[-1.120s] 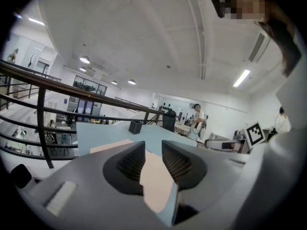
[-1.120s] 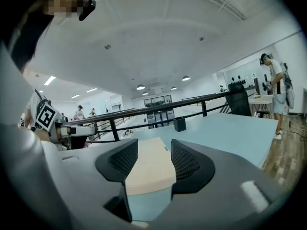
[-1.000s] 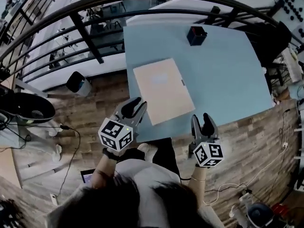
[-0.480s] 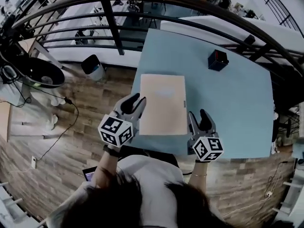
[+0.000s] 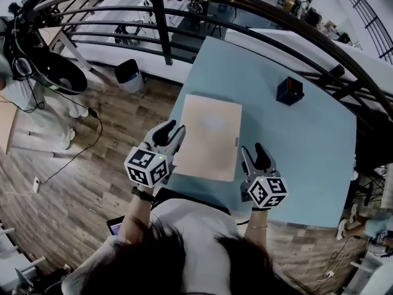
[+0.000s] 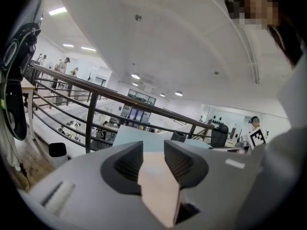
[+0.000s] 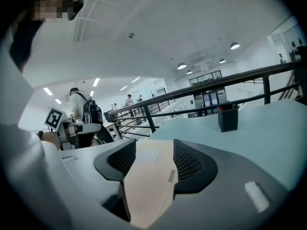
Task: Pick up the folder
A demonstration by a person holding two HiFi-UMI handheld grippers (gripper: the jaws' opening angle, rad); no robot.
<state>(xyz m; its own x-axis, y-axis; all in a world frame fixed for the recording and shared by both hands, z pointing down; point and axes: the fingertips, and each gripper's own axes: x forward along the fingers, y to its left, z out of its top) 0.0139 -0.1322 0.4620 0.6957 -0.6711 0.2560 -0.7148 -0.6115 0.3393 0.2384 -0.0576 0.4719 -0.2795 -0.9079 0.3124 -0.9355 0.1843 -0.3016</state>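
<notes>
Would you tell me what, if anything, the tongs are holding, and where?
Nothing: the left tongs and right tongs have just been opening, empty, beside the folder.

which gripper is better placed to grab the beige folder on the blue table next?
Left, probably. The left gripper angles toward the left edge of the flat beige folder, tips nearly on it; the right gripper points along the right edge, apart from it. Both jaws have just been opening, clamping nothing.

Folder (image 5: 210, 137) lying flat, middle of the frame.
I see it closed, plain and pale peach, long sides running up the frame, on the blue table (image 5: 295, 146) by its near edge.
</notes>
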